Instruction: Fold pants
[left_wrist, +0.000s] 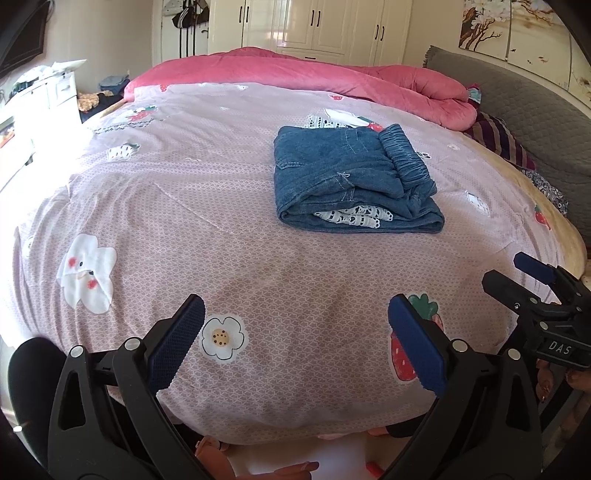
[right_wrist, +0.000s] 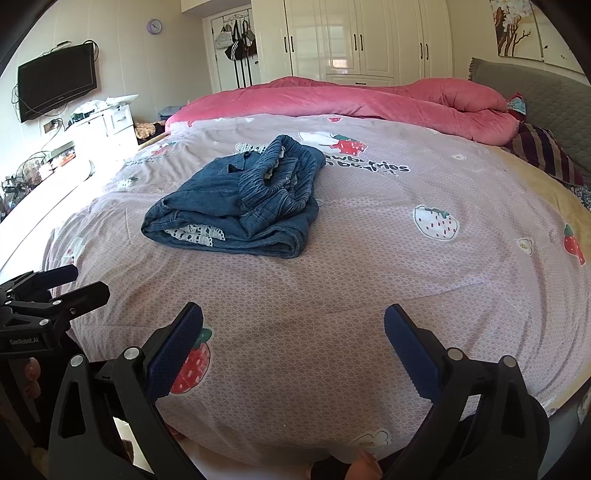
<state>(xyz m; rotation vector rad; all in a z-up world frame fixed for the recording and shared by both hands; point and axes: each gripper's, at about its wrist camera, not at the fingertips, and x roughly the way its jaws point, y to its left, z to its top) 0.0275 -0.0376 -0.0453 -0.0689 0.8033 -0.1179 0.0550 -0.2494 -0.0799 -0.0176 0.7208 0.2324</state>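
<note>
A pair of blue denim pants (left_wrist: 351, 177) lies folded into a compact stack on the pink patterned bed sheet (left_wrist: 229, 206), with the elastic waistband on top and white lace trim showing at the near edge. The pants also show in the right wrist view (right_wrist: 240, 206). My left gripper (left_wrist: 295, 317) is open and empty, held over the near edge of the bed, well short of the pants. My right gripper (right_wrist: 293, 325) is open and empty too, beside the left one; it shows at the right edge of the left wrist view (left_wrist: 517, 273).
A rolled pink quilt (left_wrist: 332, 77) lies along the far side of the bed. A grey headboard (left_wrist: 517, 103) and striped pillow (left_wrist: 498, 136) are at the right. A white dresser (right_wrist: 107, 125) and wall TV (right_wrist: 55, 81) stand left; white wardrobes (right_wrist: 362, 37) behind.
</note>
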